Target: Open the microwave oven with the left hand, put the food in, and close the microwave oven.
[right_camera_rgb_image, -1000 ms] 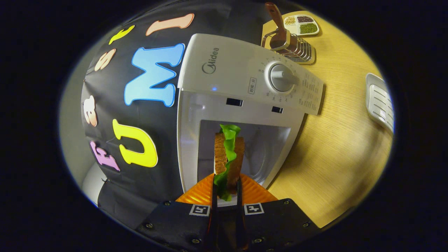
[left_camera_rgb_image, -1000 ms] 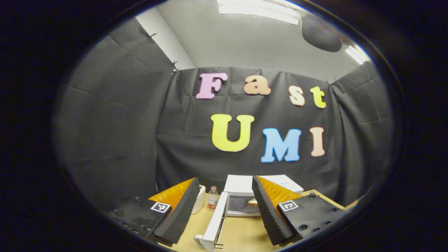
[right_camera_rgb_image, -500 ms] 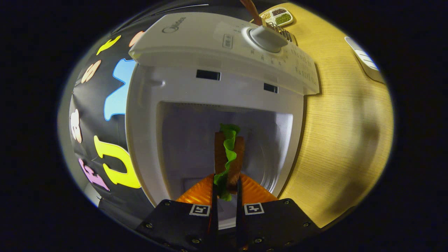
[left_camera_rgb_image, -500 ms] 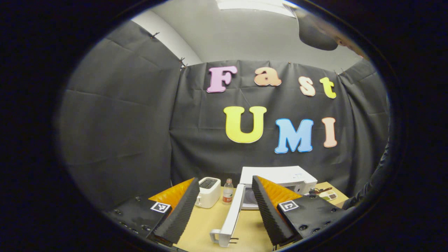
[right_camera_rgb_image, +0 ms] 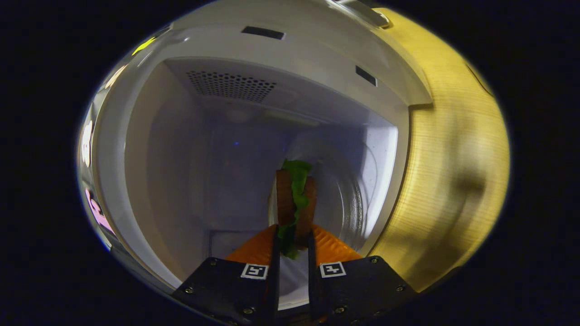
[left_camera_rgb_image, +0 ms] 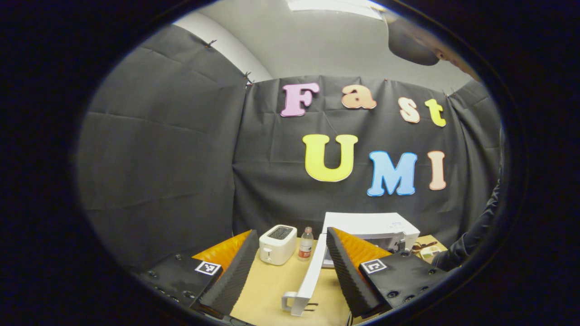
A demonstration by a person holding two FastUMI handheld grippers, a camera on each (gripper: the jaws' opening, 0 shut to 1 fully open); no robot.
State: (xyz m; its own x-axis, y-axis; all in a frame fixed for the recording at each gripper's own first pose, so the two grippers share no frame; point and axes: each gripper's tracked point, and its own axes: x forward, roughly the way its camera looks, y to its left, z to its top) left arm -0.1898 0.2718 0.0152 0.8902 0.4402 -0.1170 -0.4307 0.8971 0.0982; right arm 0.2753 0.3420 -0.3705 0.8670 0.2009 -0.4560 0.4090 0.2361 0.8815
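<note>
Right tongs (right_camera_rgb_image: 292, 253) clamped on leafy layered sandwich (right_camera_rgb_image: 293, 203) inside smooth white microwave (right_camera_rgb_image: 149, 181); ridged left tongs (left_camera_rgb_image: 290, 267) spread, empty.

Left tongs (left_camera_rgb_image: 290, 267) spread wide; right tongs (right_camera_rgb_image: 292, 253) clamped

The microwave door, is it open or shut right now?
Open. The microwave door swings out over the table, and the sandwich faces the bare cavity.

Glossy white microwave (right_camera_rgb_image: 149, 149); wood-grain table (right_camera_rgb_image: 453, 181).
</note>
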